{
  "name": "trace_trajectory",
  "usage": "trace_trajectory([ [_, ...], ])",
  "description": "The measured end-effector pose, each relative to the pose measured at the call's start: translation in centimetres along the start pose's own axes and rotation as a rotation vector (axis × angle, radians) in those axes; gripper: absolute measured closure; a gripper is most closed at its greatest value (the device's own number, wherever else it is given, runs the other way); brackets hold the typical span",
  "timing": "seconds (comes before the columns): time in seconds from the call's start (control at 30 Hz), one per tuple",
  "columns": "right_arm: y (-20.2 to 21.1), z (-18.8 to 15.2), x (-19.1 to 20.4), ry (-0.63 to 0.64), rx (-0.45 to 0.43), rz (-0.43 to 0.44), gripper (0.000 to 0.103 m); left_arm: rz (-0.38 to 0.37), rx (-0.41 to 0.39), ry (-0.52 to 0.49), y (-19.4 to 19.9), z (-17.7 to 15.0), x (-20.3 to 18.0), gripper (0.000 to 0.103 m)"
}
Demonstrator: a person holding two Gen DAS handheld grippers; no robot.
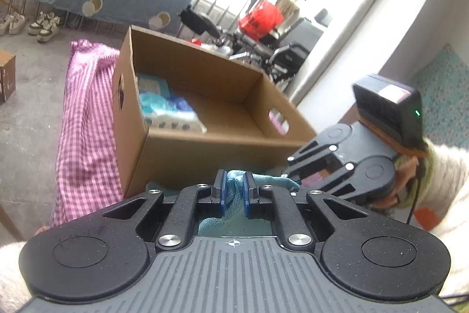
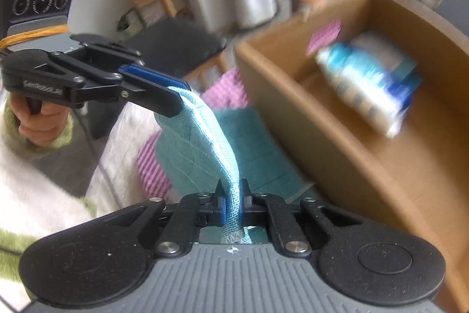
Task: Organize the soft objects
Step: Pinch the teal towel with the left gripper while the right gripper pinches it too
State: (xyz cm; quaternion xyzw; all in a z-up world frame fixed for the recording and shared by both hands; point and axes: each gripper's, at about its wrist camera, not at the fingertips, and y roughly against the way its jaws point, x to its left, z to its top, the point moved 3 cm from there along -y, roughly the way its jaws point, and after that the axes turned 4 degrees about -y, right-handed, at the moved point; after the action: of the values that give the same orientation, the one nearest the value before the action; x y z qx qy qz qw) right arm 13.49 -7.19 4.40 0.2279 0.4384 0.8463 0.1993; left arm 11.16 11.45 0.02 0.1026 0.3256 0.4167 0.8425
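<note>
Towel [image 2: 215,137]: a teal cloth was held off the pink gingham cover [image 1: 85,113], strung between both grippers, its lower part hanging in folds.
Left gripper [image 1: 233,189]: fingers were clamped on one end of the towel's top edge.
Right gripper [image 2: 233,203]: fingers were pinched tight on the other end of that same edge; a short tail poked back behind them.
Long axis: the gripped edge ran as a taut band from one gripper to the other, roughly alongside the near wall of the box [image 1: 205,137].
Box: open cardboard, just beyond the towel, with blue-and-white packs [image 2: 372,78] lying at one end and bare floor at the other.
Key relation: the box lay forward of both sets of fingers, and the right gripper looked nearer its wall.
Likely call: carry the towel over the wall toward the bare floor.
</note>
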Motion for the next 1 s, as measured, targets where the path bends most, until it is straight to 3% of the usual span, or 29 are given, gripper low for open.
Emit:
trace_trajectory([
  [0.1,2.9,0.8,1.3,0.050,-0.102,-0.106,0.096,-0.002,-0.068,-0.007,0.8,2.0,-0.6,0.093],
  [0.33,7.0,2.0,4.0,0.266,-0.289,-0.391,0.096,0.025,-0.210,-0.127,1.1,6.1,-3.4,0.093],
  [0.53,3.8,-2.2,7.3,0.496,-0.322,-0.580,0.096,0.028,-0.195,-0.184,1.1,2.5,-4.1,0.093],
  [0.63,0.1,-5.5,9.1,0.603,-0.275,-0.600,0.096,0.028,-0.151,-0.152,1.1,-0.9,-3.2,0.093],
  [0.8,-3.6,-9.6,11.4,0.669,-0.191,-0.544,0.096,0.030,-0.073,-0.040,1.5,-6.0,-1.6,0.093],
  [1.0,-4.0,-10.6,12.2,0.636,-0.133,-0.457,0.096,0.033,-0.060,-0.001,3.3,-7.5,-1.8,0.093],
])
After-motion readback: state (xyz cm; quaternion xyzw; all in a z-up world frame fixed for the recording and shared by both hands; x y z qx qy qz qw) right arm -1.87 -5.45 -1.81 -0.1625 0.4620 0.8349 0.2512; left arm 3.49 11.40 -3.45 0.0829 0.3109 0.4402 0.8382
